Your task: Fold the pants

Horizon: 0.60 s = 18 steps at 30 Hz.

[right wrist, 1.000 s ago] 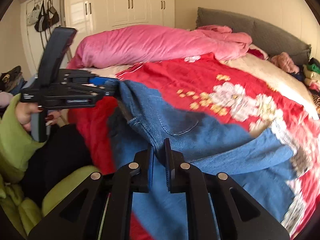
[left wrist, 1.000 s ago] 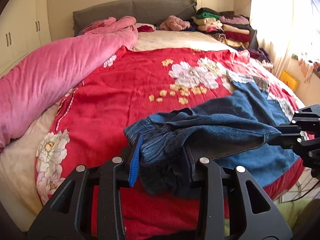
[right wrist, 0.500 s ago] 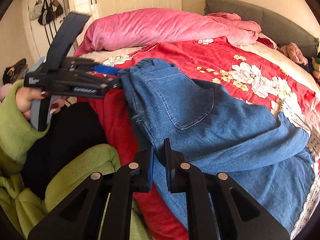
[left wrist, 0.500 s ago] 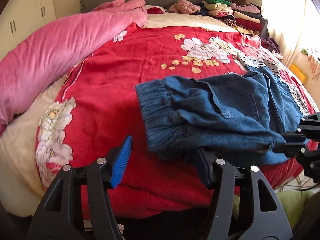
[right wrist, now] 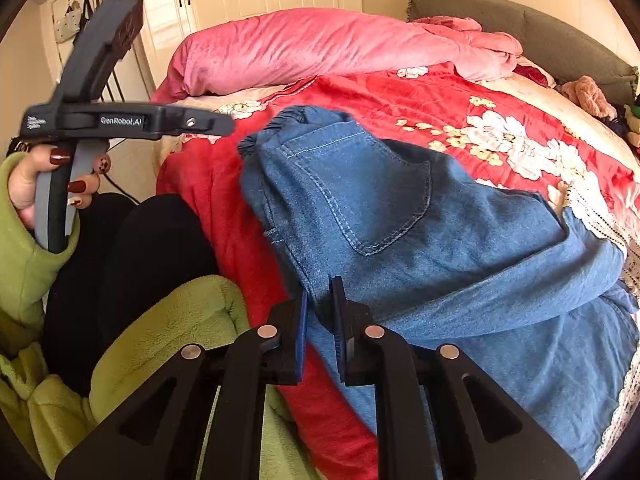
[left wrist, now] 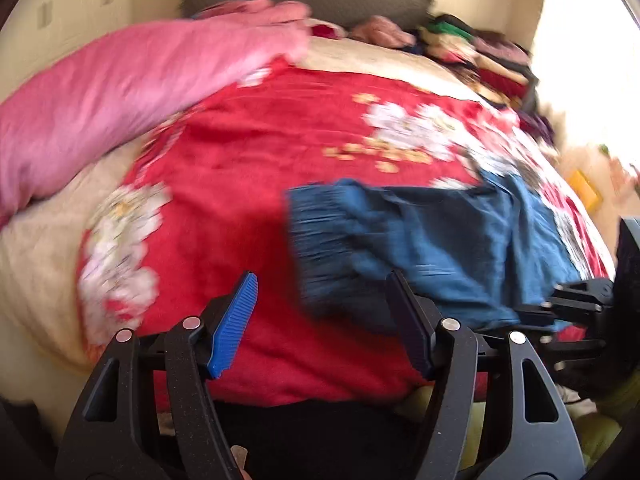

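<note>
The blue pants lay doubled over on the red floral blanket at its near edge. The left gripper hovered off the waistband, its jaws wide and just opened with nothing between them; the view there was blurred. The right gripper pointed down, pinching the pants' near fold, hiding that edge.

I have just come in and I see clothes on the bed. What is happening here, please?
A person is folding blue jeans on a red flowered blanket, with a gripper in each hand. The right gripper is clamped on the near edge of the jeans. The left gripper has just been opening; its jaws stand apart with nothing between them, beside the waistband, which lies on the blanket.
</note>
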Each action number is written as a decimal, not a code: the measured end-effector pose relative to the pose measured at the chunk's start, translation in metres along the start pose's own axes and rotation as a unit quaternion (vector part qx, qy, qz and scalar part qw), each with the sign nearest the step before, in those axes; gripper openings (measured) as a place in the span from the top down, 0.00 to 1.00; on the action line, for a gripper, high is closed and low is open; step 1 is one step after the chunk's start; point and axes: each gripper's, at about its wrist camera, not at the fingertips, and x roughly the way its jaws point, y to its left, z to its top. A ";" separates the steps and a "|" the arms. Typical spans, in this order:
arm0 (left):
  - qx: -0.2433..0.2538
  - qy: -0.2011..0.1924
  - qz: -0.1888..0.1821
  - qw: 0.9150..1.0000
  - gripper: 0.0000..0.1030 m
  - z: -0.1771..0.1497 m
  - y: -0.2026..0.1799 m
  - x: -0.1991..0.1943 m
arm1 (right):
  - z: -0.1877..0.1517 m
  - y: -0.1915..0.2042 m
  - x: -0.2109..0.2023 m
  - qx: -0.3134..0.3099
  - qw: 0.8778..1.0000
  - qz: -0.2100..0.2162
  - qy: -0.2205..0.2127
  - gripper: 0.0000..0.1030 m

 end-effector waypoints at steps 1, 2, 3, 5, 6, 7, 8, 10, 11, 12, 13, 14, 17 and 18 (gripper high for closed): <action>0.021 0.005 -0.005 1.000 0.43 0.004 -0.014 0.008 | 0.000 0.000 0.003 0.002 1.000 0.001 0.005 0.88; 0.036 0.012 -0.007 0.999 0.43 0.006 -0.022 0.016 | -0.001 0.000 0.004 0.005 1.000 0.003 0.009 0.83; 0.047 0.023 -0.004 0.999 0.43 0.008 -0.028 0.027 | -0.001 -0.002 0.005 0.017 1.000 0.014 0.017 0.79; 0.059 0.048 0.035 0.997 0.43 0.007 -0.031 0.050 | -0.002 -0.002 -0.001 0.018 0.999 0.022 0.017 0.68; 0.063 0.048 0.049 0.996 0.43 0.004 -0.030 0.056 | -0.001 -0.001 -0.007 0.013 1.000 0.016 0.010 0.66; 0.065 0.046 0.053 0.995 0.40 0.001 -0.027 0.059 | 0.000 -0.002 -0.016 0.011 1.000 0.009 -0.002 0.59; 0.056 0.046 0.050 0.996 0.38 -0.002 -0.022 0.061 | 0.001 -0.003 -0.022 0.014 1.000 0.007 -0.010 0.51; 0.038 0.047 0.042 0.997 0.35 -0.006 -0.014 0.064 | 0.004 -0.011 -0.032 0.031 0.999 -0.004 -0.027 0.43; 0.036 0.047 0.040 0.997 0.35 -0.007 -0.012 0.064 | 0.006 -0.016 -0.033 0.039 0.999 -0.016 -0.032 0.42; 0.035 0.046 0.039 0.998 0.34 -0.008 -0.011 0.063 | 0.008 -0.019 -0.031 0.045 0.998 -0.023 -0.032 0.40; 0.035 0.044 0.039 0.998 0.34 -0.009 -0.012 0.062 | 0.009 -0.023 -0.025 0.055 0.998 -0.028 -0.026 0.37; 0.034 0.041 0.039 0.998 0.34 -0.009 -0.012 0.061 | 0.009 -0.028 -0.017 0.069 0.997 -0.031 -0.013 0.37; 0.028 0.028 0.037 0.999 0.34 -0.011 -0.009 0.054 | 0.002 -0.043 0.007 0.105 0.993 -0.032 0.034 0.36; 0.024 0.026 0.035 0.999 0.34 -0.012 -0.009 0.052 | -0.003 -0.047 0.017 0.115 0.991 -0.035 0.056 0.36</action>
